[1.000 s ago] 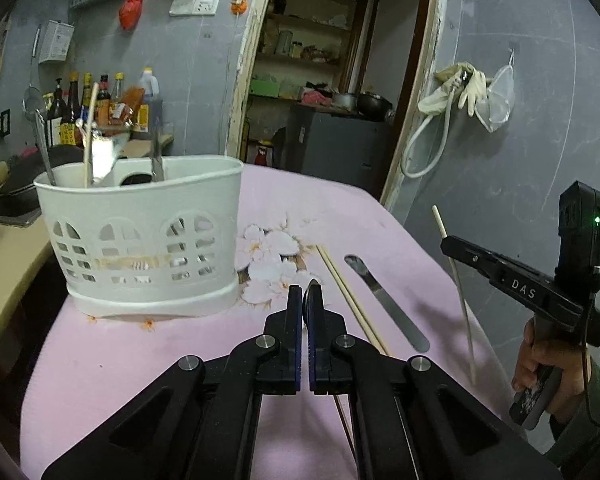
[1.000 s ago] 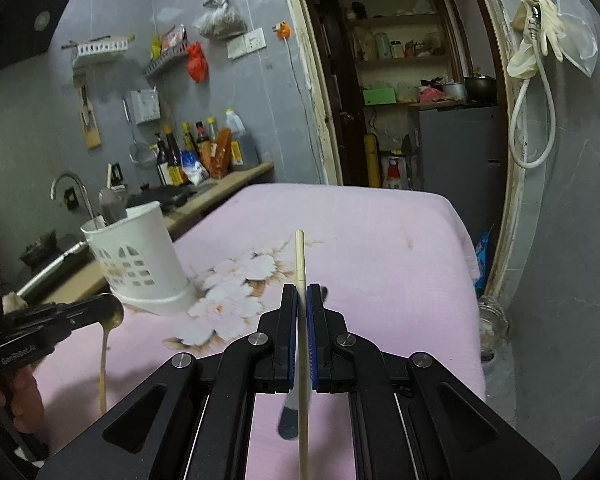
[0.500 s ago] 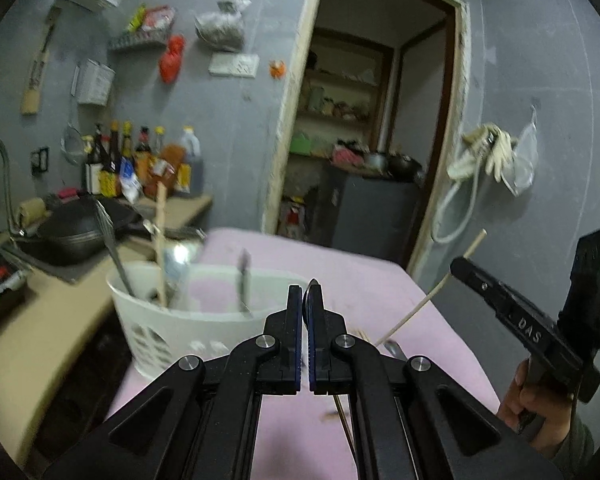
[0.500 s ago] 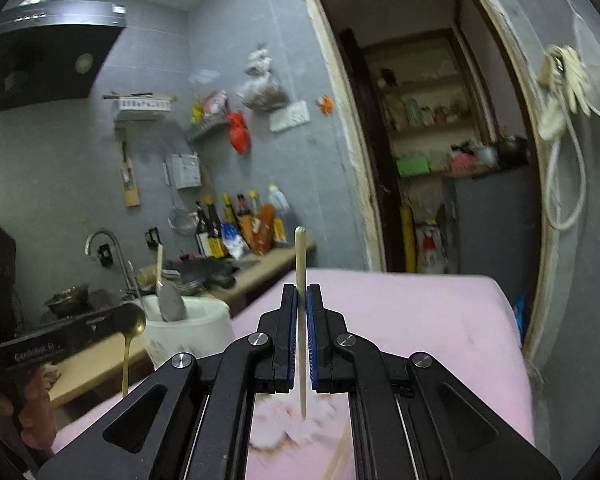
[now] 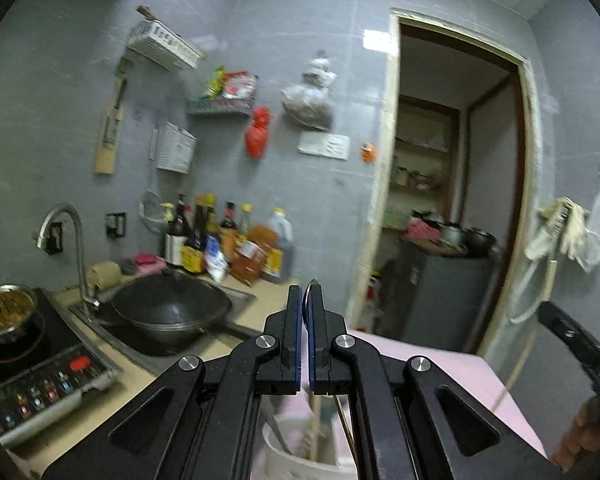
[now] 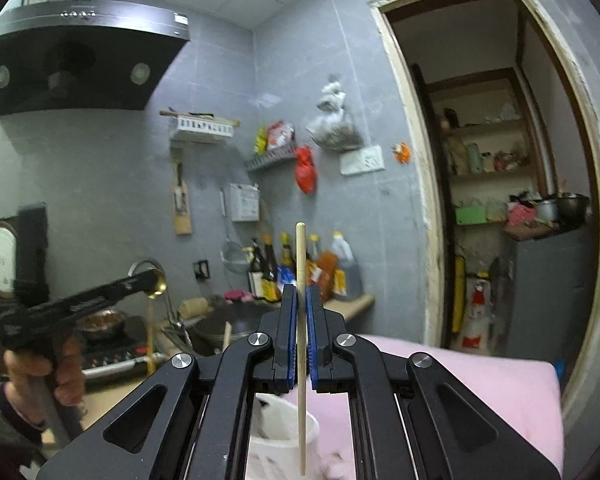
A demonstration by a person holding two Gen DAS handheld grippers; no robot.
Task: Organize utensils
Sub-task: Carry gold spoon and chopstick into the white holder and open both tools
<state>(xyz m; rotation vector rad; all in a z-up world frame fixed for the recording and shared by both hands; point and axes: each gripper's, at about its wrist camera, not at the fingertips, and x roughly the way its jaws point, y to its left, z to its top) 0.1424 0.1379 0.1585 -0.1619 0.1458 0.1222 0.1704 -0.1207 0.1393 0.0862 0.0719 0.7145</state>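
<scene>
Wooden chopstick point(image 6: 301, 360), upright, pinched in my right jaws; gold spoon point(image 6: 156, 285) clamped in my left.
White holder point(image 6: 284, 446) at six o'clock on the pink bench point(image 6: 480, 392): lower both tips-first, release inside the rim.

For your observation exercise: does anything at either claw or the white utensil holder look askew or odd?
Nothing is spilled or damaged. Both utensils hang upright: the chopstick in the right claw over the white holder, and the golden spoon in the left claw.
</scene>
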